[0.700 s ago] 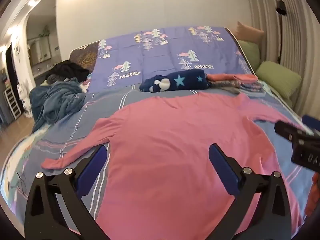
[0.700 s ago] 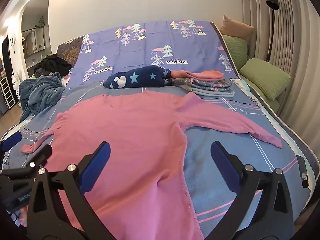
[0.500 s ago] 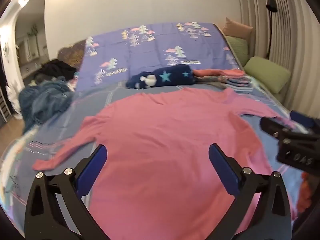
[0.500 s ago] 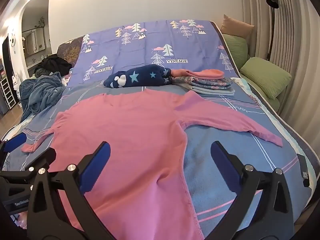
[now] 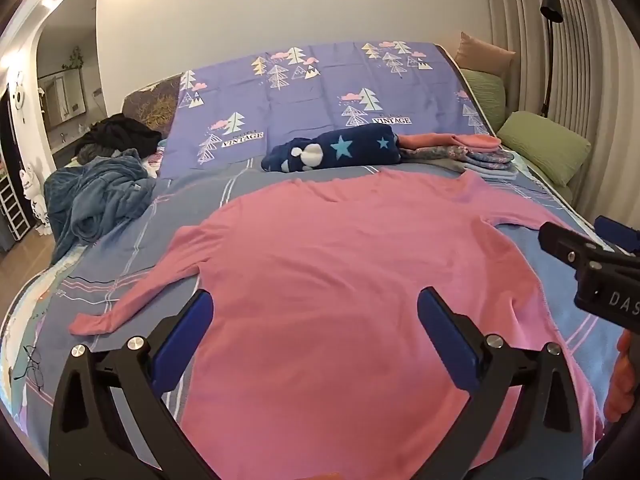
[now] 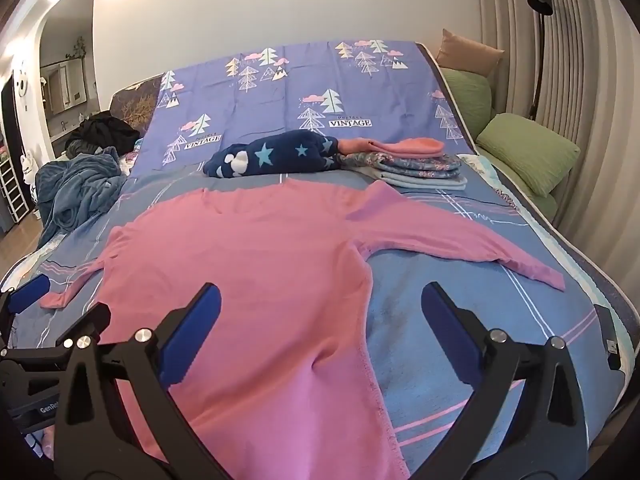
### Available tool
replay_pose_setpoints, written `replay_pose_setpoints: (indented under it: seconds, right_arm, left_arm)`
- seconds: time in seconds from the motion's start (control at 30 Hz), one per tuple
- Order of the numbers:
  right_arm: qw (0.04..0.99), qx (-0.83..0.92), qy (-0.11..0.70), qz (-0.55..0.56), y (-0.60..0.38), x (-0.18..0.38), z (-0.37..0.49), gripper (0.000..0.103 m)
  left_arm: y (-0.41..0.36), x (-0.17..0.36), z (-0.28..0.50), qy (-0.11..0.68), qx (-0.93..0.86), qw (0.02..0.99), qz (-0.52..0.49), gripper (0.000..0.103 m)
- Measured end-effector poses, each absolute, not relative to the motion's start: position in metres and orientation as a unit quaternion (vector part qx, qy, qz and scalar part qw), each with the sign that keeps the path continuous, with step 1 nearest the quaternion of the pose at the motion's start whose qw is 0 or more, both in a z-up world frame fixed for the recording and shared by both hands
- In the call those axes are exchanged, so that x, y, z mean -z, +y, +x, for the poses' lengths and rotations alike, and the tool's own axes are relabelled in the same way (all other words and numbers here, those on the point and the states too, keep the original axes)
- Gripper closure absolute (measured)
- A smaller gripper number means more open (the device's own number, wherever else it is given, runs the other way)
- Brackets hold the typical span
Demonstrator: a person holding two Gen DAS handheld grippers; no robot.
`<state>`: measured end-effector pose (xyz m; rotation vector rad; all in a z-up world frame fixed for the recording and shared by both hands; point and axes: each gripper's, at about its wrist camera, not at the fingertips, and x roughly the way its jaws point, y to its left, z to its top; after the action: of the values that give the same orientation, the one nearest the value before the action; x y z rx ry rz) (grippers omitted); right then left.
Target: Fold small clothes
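A pink long-sleeved shirt (image 5: 352,272) lies flat on the bed, neck toward the far side, both sleeves spread out; it also shows in the right wrist view (image 6: 248,264). My left gripper (image 5: 316,340) is open and empty above the shirt's lower left part. My right gripper (image 6: 320,328) is open and empty above the shirt's lower right edge. The shirt's left sleeve (image 5: 128,304) ends near the bed's left side. The right sleeve (image 6: 480,252) stretches to the right. Each gripper shows at the edge of the other's view.
A blue star-patterned garment (image 5: 340,152) and a stack of folded clothes (image 6: 408,164) lie beyond the shirt's neck. A crumpled blue blanket (image 5: 96,196) sits at the far left. Green pillows (image 6: 524,156) line the right side. Glasses (image 5: 32,364) lie at the bed's left edge.
The left gripper's view has swung back and steadied over the shirt. The right gripper has hardly moved. Both stay open, and the shirt lies as before.
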<state>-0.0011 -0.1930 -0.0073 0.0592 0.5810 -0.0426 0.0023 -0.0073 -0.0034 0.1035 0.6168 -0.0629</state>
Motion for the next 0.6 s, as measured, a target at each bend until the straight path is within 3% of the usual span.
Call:
replay_pose_setpoints:
  seconds: [0.6]
  right_arm:
    - [0.941, -0.022, 0.336, 0.028, -0.172, 0.022, 0.011, 0.002]
  left_arm:
    - [-0.001, 0.025, 0.008, 0.317, 0.016, 0.946, 0.062, 0.001]
